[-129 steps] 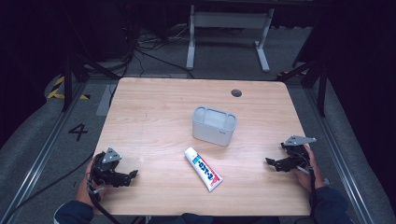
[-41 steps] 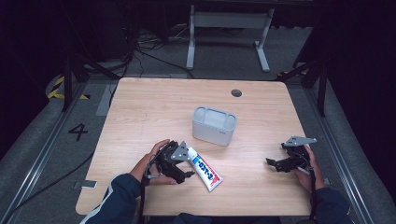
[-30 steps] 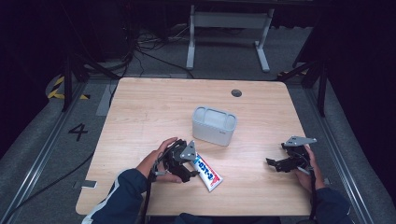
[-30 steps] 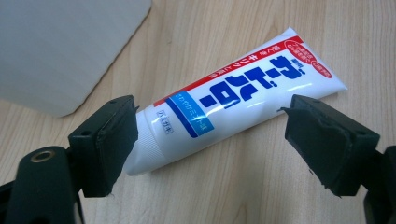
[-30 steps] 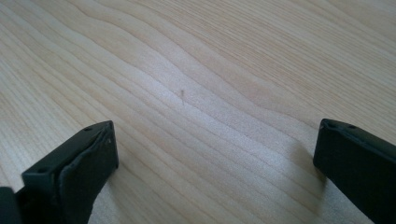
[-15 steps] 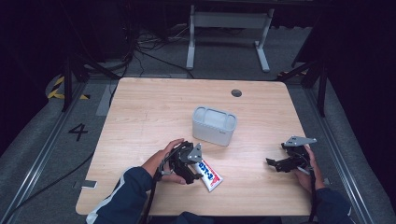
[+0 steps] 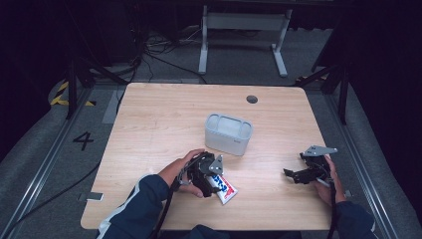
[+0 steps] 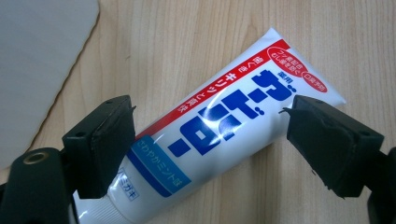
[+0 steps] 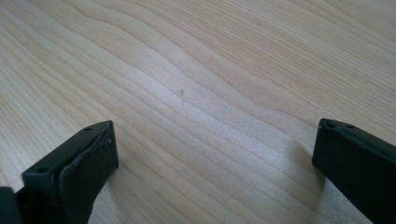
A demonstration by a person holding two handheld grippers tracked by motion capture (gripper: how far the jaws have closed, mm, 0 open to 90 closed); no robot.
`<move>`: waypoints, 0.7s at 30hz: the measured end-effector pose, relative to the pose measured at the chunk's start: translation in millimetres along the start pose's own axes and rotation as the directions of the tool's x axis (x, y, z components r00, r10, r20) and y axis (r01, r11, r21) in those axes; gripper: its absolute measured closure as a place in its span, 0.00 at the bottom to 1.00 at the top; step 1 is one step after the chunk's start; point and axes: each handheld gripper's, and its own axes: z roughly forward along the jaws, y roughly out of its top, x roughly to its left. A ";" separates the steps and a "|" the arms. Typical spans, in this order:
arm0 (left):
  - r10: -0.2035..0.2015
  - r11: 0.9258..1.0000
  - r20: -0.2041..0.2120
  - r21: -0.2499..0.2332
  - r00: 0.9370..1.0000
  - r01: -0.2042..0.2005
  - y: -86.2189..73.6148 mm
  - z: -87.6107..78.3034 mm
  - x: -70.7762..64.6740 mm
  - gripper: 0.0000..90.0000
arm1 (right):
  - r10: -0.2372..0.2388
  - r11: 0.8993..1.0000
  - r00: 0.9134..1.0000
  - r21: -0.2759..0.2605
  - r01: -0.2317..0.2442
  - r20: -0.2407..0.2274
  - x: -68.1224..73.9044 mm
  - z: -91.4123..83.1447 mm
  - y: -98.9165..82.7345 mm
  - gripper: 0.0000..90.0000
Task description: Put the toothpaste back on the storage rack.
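A white toothpaste tube [image 7: 227, 189] with red and blue print lies flat on the wooden table [image 7: 149, 129], near the front middle. My left gripper [image 7: 213, 177] is low over it. In the left gripper view the tube [image 8: 224, 121] runs slantwise between the two black jaws of that gripper [image 8: 210, 116]. The left jaw overlaps the tube's lower side, and the right jaw stands just off its far edge; they are open and not squeezing it. My right gripper [image 7: 294, 174] rests at the front right, open over bare wood [image 9: 215, 135].
A light grey rounded container [image 7: 228, 133] stands at the table's middle, just behind the tube; its pale wall [image 8: 37, 56] shows at the upper left of the left gripper view. A dark round hole [image 7: 252, 99] lies near the far edge.
My left hand has travelled from the table's front left to the right and now sits over the toothpaste tube. The right gripper has stayed put.
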 end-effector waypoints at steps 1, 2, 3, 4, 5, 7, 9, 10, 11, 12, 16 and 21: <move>0.009 1.000 0.001 0.004 1.000 -0.009 1.0 1.1 0.4 0.18 | 0.001 1.000 1.000 -0.001 -0.001 0.000 0.1 -0.1 0.0 0.00; 0.010 1.000 0.001 0.008 1.000 -0.010 1.6 2.0 0.2 0.18 | 0.001 1.000 1.000 -0.001 -0.001 0.000 0.1 0.0 0.0 0.00; 0.008 1.000 0.004 0.010 1.000 -0.009 2.2 3.0 0.1 0.17 | 0.002 1.000 1.000 0.000 -0.002 0.000 0.1 -0.1 0.0 0.00; 0.016 1.000 0.013 0.010 1.000 -0.016 2.9 3.7 1.3 0.17 | 0.002 1.000 1.000 -0.001 -0.002 0.000 0.1 -0.1 -0.1 0.00; 0.016 1.000 0.013 0.010 1.000 -0.016 2.9 3.7 1.3 0.17 | 0.002 1.000 1.000 -0.001 -0.002 0.000 0.1 -0.1 -0.1 0.00; 0.009 1.000 0.041 0.005 0.999 -0.009 3.4 6.2 2.5 0.17 | 0.001 1.000 1.000 -0.001 -0.001 -0.001 0.2 -0.2 -0.2 0.00; 0.002 1.000 0.049 0.006 0.999 -0.002 3.4 7.2 2.7 0.16 | 0.002 1.000 1.000 -0.001 -0.002 -0.001 0.3 -0.2 -0.1 0.00; 0.002 1.000 0.061 0.007 0.998 -0.003 3.6 8.2 3.7 0.16 | 0.001 1.000 1.000 -0.001 -0.001 -0.001 0.2 -0.2 -0.1 0.00; 0.004 1.000 0.066 0.008 0.998 -0.004 3.9 9.4 4.3 0.15 | 0.001 1.000 1.000 -0.001 -0.001 -0.001 0.1 -0.2 -0.1 0.00; 0.006 1.000 0.074 0.017 0.997 -0.007 4.5 10.3 4.8 0.14 | 0.001 1.000 1.000 -0.001 -0.001 -0.002 0.1 -0.1 -0.1 0.00; 0.012 0.998 0.106 0.053 0.994 -0.018 8.8 16.9 4.5 0.08 | 0.000 1.000 1.000 -0.001 0.000 -0.003 0.1 -0.1 0.0 0.00; 0.026 0.994 0.145 0.101 0.989 -0.041 12.3 24.3 4.2 0.09 | 0.000 1.000 1.000 -0.001 0.000 -0.002 0.1 -0.1 0.0 0.00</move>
